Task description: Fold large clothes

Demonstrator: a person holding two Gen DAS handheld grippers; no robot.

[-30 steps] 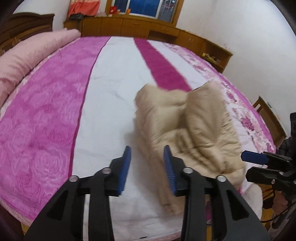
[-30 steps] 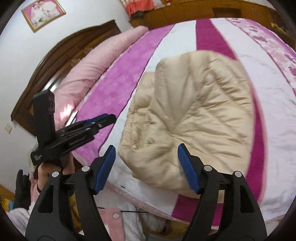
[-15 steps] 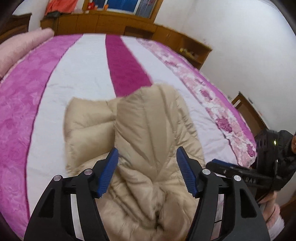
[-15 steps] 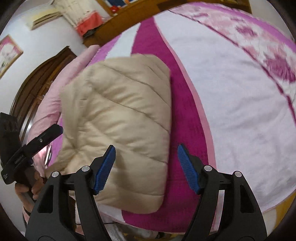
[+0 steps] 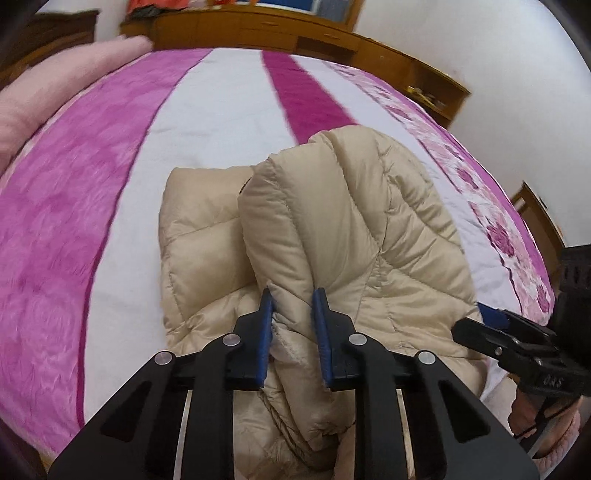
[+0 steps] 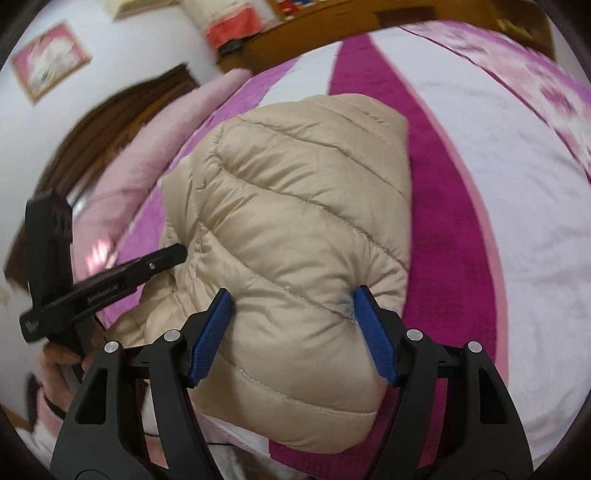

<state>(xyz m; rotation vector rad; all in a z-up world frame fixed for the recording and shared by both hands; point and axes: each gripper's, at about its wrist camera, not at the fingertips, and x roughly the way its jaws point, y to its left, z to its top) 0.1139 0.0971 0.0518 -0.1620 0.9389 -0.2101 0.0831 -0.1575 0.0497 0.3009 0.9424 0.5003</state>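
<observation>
A beige quilted puffer jacket [image 5: 351, 229] lies partly folded on the pink and white bedspread [image 5: 92, 221] near the bed's front edge. My left gripper [image 5: 293, 299] is shut on a thick fold at the jacket's near edge. My right gripper [image 6: 291, 295] stands wide open, its blue pads [image 6: 373, 332] touching either side of the jacket's puffy folded end [image 6: 295, 229]. Each gripper shows in the other's view: the right one at the right edge [image 5: 517, 343], the left one at the left [image 6: 107, 280].
A pink pillow [image 5: 55, 92] lies at the bed's far left. A wooden cabinet [image 5: 295, 33] runs along the far wall, a wooden headboard [image 6: 122, 122] behind the pillow. A wooden chair [image 5: 535, 218] stands right of the bed.
My left gripper has closed from wide open onto the jacket's near fold. My right gripper has moved in, so that its open pads now press the jacket's end.
</observation>
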